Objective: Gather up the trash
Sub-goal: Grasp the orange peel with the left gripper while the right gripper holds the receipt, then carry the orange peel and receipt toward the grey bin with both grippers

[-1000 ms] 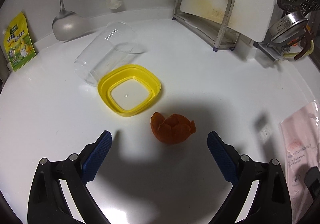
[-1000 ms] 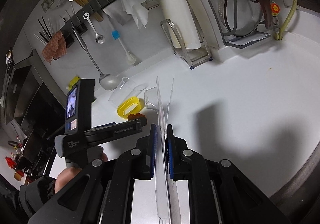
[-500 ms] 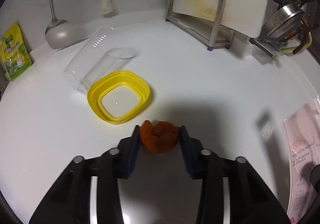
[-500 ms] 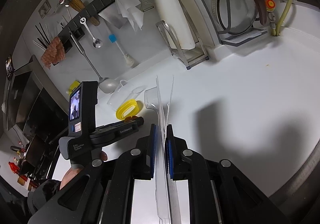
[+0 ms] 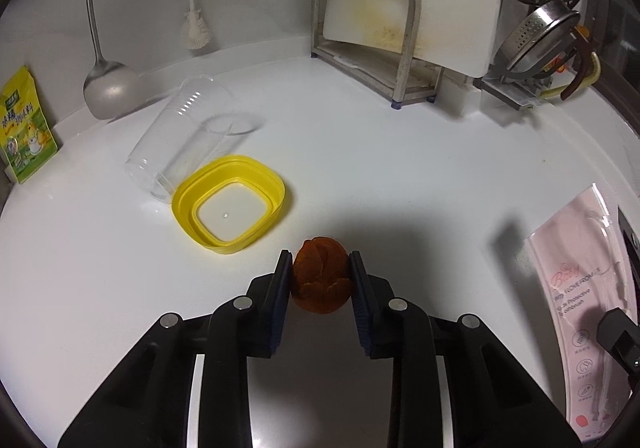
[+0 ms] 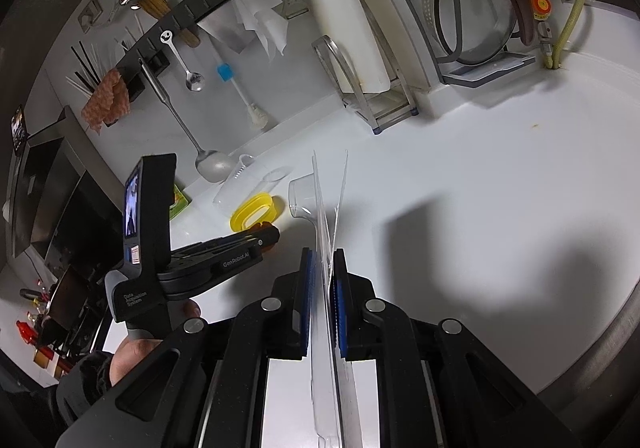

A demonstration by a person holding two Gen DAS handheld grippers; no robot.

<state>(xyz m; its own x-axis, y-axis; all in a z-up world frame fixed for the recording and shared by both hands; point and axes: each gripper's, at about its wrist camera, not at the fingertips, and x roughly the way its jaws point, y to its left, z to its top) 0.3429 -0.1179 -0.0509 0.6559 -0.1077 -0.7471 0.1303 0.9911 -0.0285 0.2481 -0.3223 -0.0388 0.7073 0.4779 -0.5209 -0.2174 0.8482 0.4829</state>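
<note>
The left gripper [image 5: 318,280] has its jaws clamped on a piece of orange peel [image 5: 320,276], low in the middle of the left wrist view; the blue pads press both sides of it, and it looks to be resting on the white bench [image 5: 400,176] or barely off it. The right gripper [image 6: 323,288] has its jaws clenched on a flat sheet of clear blister packaging [image 6: 326,216], which stands edge-on up the centre of the right wrist view, with its pink backing card at the right edge of the other view.

So two bits of rubbish are in hand, neither yet dropped anywhere; I see no bin or bag in either view. Still lying loose on the bench: a yellow lid [image 5: 229,204] just above and left of the peel, and a clear plastic cup [image 5: 180,136] on its side touching that lid's far edge. The yellow sachet [image 5: 26,124] at the left edge may or may not be rubbish. I'd judge it about halfway.
</note>
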